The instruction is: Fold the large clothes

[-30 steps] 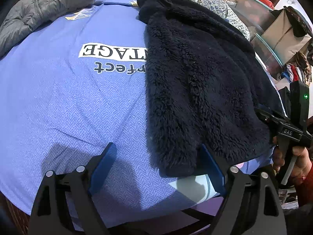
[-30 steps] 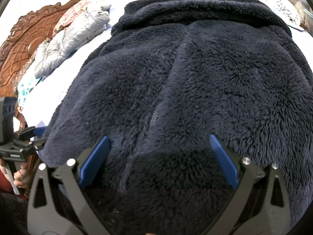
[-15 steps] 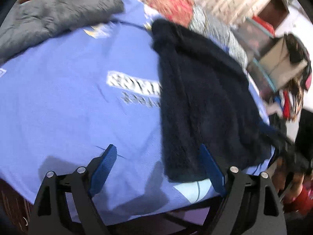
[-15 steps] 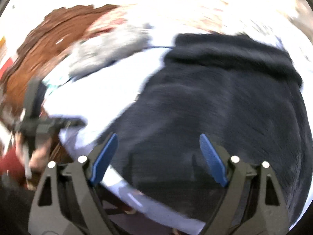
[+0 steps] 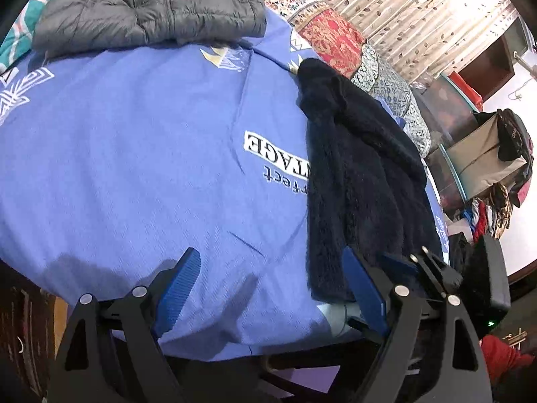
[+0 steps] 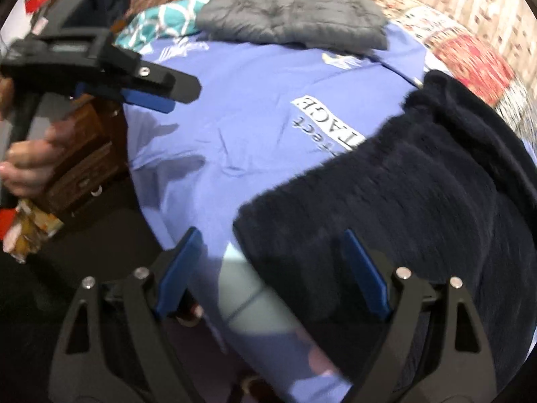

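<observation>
Bedroom clutter rings the work surface: patterned quilts, a leaf-print curtain and a carved wooden bedstead frame a bed spread with a periwinkle sheet (image 5: 134,154) printed with lettering. Between its own blue pads the left gripper (image 5: 272,288) holds nothing, its jaws spread wide above the near hem of the sheet, one pad over bare sheet and the other level with the near corner of the navy fleece (image 5: 362,184); the right gripper (image 6: 272,268) is likewise released, jaws apart and clear of cloth, hanging over the fleece's near corner and a pale patch of sheet at the bed's edge. Outward from there, the fleece lies as a long folded strip on the right side of the bed, running from the near edge away toward the quilts; a grey puffer jacket (image 5: 151,6), already bundled, sits at the far end, well apart. In the right wrist view a hand (image 6: 30,161) grips the left tool's handle off to one side. My judgement: a lengthwise fold is laid and both tools are between grasps; the next move calls for both jaws to descend onto the near hem, pinch through the thick pile, and carry that end toward the collar to halve the strip.
</observation>
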A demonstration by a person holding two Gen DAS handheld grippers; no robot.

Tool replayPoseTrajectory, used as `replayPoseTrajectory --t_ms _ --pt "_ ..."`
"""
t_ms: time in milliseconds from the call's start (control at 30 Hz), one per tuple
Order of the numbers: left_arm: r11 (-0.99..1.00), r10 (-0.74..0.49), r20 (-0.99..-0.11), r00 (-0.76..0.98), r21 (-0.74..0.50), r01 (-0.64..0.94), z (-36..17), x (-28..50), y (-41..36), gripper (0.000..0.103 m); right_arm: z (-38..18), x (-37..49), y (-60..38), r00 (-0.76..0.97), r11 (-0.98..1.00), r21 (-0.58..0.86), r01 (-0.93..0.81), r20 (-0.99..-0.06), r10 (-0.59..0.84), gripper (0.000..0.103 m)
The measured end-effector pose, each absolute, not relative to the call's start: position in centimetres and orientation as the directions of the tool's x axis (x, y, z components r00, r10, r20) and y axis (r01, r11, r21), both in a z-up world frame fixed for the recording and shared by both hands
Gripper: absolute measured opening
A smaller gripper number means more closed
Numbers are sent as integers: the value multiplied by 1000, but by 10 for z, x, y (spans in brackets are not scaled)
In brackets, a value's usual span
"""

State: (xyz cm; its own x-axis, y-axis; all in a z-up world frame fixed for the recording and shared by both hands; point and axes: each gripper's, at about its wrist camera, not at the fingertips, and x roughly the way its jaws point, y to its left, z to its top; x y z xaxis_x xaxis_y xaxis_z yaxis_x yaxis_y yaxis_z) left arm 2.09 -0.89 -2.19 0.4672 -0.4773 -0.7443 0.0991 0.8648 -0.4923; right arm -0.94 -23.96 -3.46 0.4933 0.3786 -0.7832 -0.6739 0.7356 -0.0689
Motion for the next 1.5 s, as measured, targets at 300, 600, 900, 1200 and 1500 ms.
replayPoseTrajectory --t_ms 300,600,900,1200,1500 --pt "857 -492 -736 465 -504 109 -20 16 -1 101 -25 33 -262 336 784 290 -549 -782 525 13" --pt "825 -527 -699 482 -557 95 -9 25 8 101 -60 30 -239 226 753 379 -539 -796 562 15" --pt "824 -566 -740 362 -524 217 -18 43 -63 101 -1 -9 -344 455 793 397 -462 -662 596 68" --pt "859 -497 -829 256 -429 280 -47 50 -129 101 0 -82 -568 735 936 342 82 -655 175 68" --pt "935 -265 -922 281 -174 309 -66 46 -168 101 -63 -67 -620 624 903 357 239 -769 139 41"
